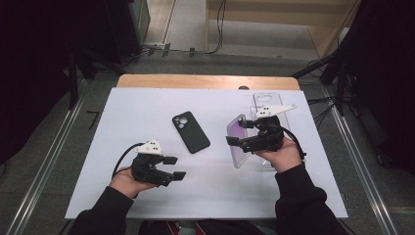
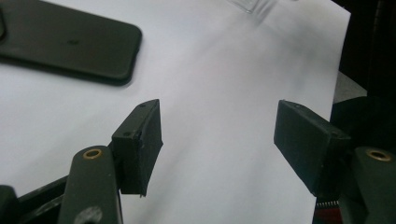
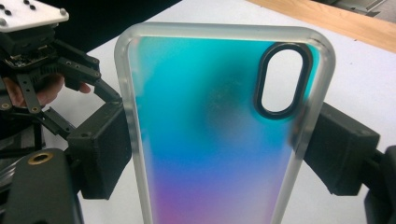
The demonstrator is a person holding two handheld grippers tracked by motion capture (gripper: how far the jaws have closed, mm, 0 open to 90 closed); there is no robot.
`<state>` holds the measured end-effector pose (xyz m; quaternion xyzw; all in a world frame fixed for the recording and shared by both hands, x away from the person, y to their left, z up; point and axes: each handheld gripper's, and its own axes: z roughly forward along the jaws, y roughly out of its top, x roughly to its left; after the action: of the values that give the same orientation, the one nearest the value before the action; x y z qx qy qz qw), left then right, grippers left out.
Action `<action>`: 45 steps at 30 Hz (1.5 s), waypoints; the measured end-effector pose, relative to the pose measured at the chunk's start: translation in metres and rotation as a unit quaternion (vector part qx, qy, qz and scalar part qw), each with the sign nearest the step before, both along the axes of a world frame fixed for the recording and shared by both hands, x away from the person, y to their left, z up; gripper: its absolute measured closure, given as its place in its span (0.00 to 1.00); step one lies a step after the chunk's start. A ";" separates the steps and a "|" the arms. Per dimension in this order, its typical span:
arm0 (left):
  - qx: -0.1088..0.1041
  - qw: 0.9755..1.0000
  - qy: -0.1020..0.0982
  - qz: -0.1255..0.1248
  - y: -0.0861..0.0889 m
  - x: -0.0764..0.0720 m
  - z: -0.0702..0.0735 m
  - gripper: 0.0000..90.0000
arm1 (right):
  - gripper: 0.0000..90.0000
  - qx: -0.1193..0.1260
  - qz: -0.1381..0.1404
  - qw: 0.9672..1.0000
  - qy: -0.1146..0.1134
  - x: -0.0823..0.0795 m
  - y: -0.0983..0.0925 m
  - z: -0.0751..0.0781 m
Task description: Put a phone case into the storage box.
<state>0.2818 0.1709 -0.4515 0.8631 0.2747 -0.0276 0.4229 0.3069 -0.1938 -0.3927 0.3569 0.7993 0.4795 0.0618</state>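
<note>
Right gripper view shows the right hand-held gripper (image 3: 217, 149) clamped across the side edges of the iridescent phone case (image 3: 219, 130), lifted off the table (image 1: 147, 112), likely so the black phone (image 1: 191, 131) can be fitted in. Low beside that phone, the left hand-held gripper (image 1: 175, 167) is spread wide, holding nothing.

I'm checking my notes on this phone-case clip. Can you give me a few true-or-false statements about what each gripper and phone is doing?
1. The right gripper grips the iridescent phone case by its two long edges. True.
2. The left gripper holds the black phone. False: its fingers are open with nothing between them, and the phone lies apart on the white table top.
3. The black phone lies camera side up. True.
4. The iridescent case lies flat on the table. False: it is held up.
</note>
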 end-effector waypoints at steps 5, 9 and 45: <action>-0.007 1.000 0.009 0.014 0.010 -0.003 -0.001 0.36 | 0.16 -0.001 -0.009 1.000 -0.006 0.001 -0.006 0.006; -0.013 0.999 0.016 0.027 0.015 -0.005 -0.001 0.36 | 0.16 0.002 -0.024 1.000 -0.007 0.003 -0.012 0.010; -0.039 0.997 0.025 0.068 0.034 -0.013 -0.003 0.36 | 0.16 0.014 -0.277 0.959 -0.059 0.036 -0.079 0.014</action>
<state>0.2683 0.2046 -0.4545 0.8243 0.3423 -0.0309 0.4500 0.3429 -0.2729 -0.3783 0.5362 0.6574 0.4751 0.2337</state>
